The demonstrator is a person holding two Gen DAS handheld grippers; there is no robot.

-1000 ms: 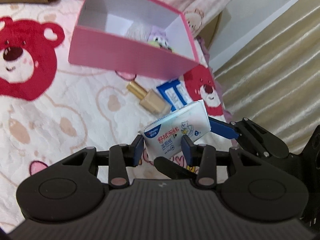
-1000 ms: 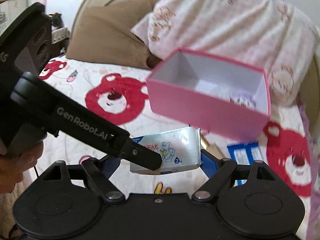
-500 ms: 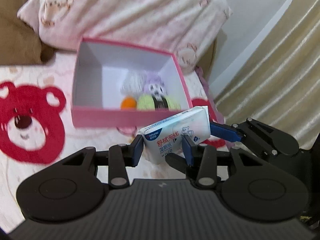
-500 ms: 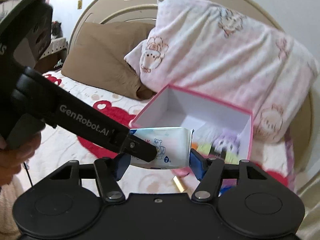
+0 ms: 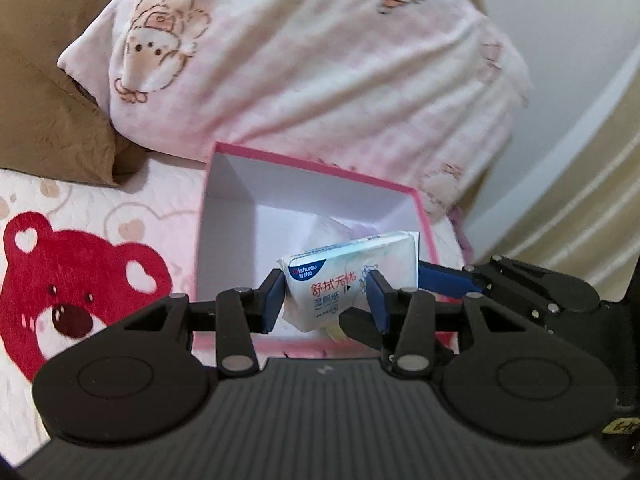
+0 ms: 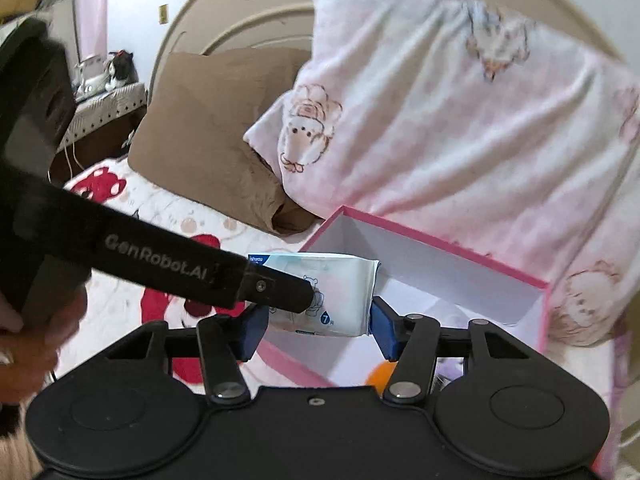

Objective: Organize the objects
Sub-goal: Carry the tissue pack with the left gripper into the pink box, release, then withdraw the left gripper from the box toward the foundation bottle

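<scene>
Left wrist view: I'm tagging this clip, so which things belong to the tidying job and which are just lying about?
Part of the job:
- wet-wipe packet, between both grippers, over the box
- pink box, open, with small items inside
- left gripper, opening
- right gripper, closing

Just lying about:
- pink pillow
- brown pillow
- bear-print bedspread

One wipes pack [image 5: 352,276], perhaps two pillows [image 5: 304,68].
</scene>
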